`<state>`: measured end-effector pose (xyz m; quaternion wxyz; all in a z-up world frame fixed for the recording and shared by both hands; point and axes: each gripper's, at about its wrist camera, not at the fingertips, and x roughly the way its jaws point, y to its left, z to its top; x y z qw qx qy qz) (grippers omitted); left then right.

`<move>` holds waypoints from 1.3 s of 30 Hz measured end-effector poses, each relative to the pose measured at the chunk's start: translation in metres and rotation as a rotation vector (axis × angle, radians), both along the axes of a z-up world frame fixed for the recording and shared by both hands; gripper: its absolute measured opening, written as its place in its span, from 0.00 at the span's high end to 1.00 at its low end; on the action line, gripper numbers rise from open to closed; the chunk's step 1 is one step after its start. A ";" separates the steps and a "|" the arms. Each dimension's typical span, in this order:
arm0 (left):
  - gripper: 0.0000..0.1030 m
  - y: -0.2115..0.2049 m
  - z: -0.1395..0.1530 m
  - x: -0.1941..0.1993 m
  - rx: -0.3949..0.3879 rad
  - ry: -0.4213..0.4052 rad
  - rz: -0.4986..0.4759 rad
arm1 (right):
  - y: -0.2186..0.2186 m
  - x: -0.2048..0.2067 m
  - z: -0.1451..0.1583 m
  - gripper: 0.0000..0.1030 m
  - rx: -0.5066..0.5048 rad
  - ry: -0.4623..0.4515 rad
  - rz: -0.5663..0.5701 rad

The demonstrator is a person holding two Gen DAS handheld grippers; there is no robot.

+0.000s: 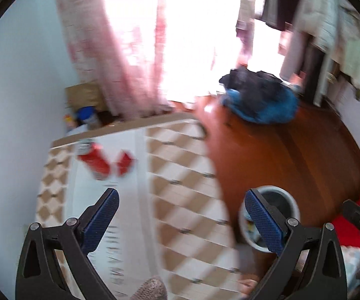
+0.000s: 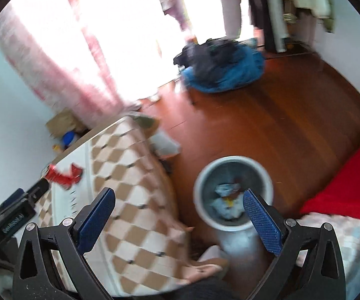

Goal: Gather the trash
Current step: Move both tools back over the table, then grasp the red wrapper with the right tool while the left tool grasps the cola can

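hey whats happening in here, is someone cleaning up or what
A person holding a gripper in each hand is picking up trash. Both the left gripper and the right gripper are open and empty. A crushed red can and a red scrap lie on the checked table. The grey bin on the wooden floor beside the table already holds some crumpled waste. The pictures are blurred.
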<state>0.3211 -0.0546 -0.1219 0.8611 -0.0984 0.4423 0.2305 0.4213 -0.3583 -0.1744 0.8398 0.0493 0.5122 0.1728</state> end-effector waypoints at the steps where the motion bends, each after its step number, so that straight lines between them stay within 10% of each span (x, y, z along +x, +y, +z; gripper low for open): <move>1: 0.00 0.018 -0.002 -0.006 0.009 0.002 0.032 | 0.026 0.006 -0.009 0.00 0.004 0.021 0.030; 10: 0.00 0.182 -0.069 -0.013 0.001 0.136 0.253 | 0.202 0.060 -0.110 0.00 -0.009 0.214 0.161; 21: 0.07 0.238 -0.137 0.045 -0.070 0.246 0.212 | 0.288 0.107 -0.160 0.00 -0.028 0.258 0.195; 23: 0.32 0.244 -0.139 0.042 -0.090 0.204 0.202 | 0.297 0.108 -0.162 0.00 -0.006 0.273 0.208; 33: 0.33 0.268 -0.110 -0.012 0.098 0.141 0.322 | 0.372 0.087 -0.186 0.01 0.147 0.379 0.303; 35: 0.33 0.273 -0.114 -0.025 0.126 0.162 0.348 | 0.386 0.083 -0.194 0.14 0.147 0.398 0.312; 37: 0.33 0.277 -0.118 -0.033 0.133 0.178 0.361 | 0.396 0.081 -0.200 0.61 0.146 0.417 0.330; 39: 0.33 0.282 -0.123 -0.041 0.133 0.191 0.374 | 0.402 0.075 -0.201 0.70 0.142 0.406 0.356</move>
